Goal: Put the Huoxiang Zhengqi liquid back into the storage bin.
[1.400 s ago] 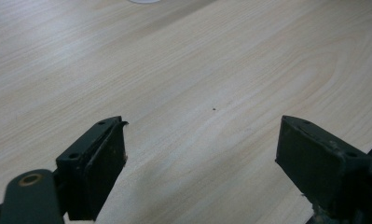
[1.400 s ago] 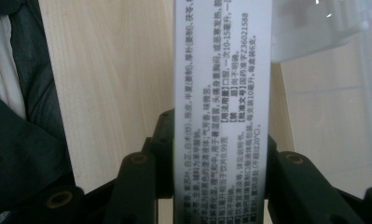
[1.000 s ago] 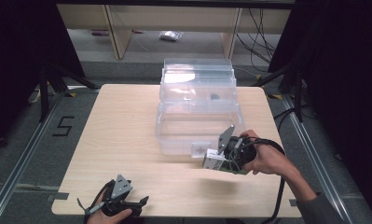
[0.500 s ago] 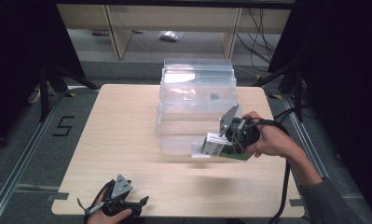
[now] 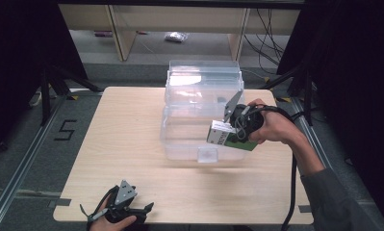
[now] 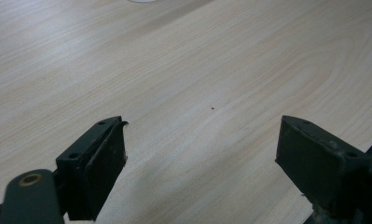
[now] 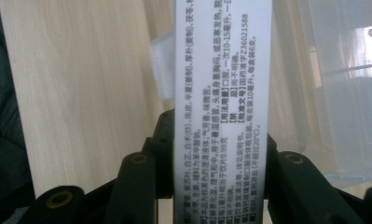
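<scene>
White and green, the small medicine box [image 5: 228,136] sits clamped between the two jaws of the right gripper [image 5: 230,131]. In the right gripper view the box [image 7: 222,93] stands up between the jaws, with tiny black print down its white side. The jaws press on both long sides, low on the box.

The box is up in the air, at the right front corner of the clear plastic bin [image 5: 199,120]. The bin stands in the middle of the pale wood tabletop [image 5: 122,125]. It looks like two clear tubs, one on top of the other, with a small latch at the front.

The job now seems to be to put the box into the bin. To do it well, lift the box higher than the bin's rim first. Then move it over the open part and go down slowly. Keep the squeeze firm, because the box is thin cardboard and could slip or tip. Let go only when it is low inside.

The left gripper [image 5: 132,209] rests at the near edge of the tabletop. Its jaws are wide apart and hold nothing [image 6: 202,154].
</scene>
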The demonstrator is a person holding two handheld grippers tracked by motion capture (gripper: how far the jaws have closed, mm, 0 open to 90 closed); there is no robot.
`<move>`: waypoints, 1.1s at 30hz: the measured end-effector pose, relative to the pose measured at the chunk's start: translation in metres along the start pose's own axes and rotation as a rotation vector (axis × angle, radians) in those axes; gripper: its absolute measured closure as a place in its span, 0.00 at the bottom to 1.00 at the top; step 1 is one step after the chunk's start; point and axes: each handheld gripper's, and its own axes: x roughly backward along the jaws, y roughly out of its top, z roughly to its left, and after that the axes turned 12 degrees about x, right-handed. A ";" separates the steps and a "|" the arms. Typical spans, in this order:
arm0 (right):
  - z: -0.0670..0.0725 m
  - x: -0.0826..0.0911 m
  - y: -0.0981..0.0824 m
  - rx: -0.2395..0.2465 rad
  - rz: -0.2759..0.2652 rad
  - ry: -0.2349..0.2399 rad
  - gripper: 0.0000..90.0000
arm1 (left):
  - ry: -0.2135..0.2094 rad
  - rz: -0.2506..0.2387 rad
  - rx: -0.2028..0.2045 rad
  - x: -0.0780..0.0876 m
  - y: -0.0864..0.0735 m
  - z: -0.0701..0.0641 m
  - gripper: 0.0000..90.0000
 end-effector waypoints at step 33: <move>-0.059 -0.060 -0.013 -0.007 0.027 0.037 0.72 | -0.005 -0.026 0.042 -0.002 -0.001 -0.001 0.17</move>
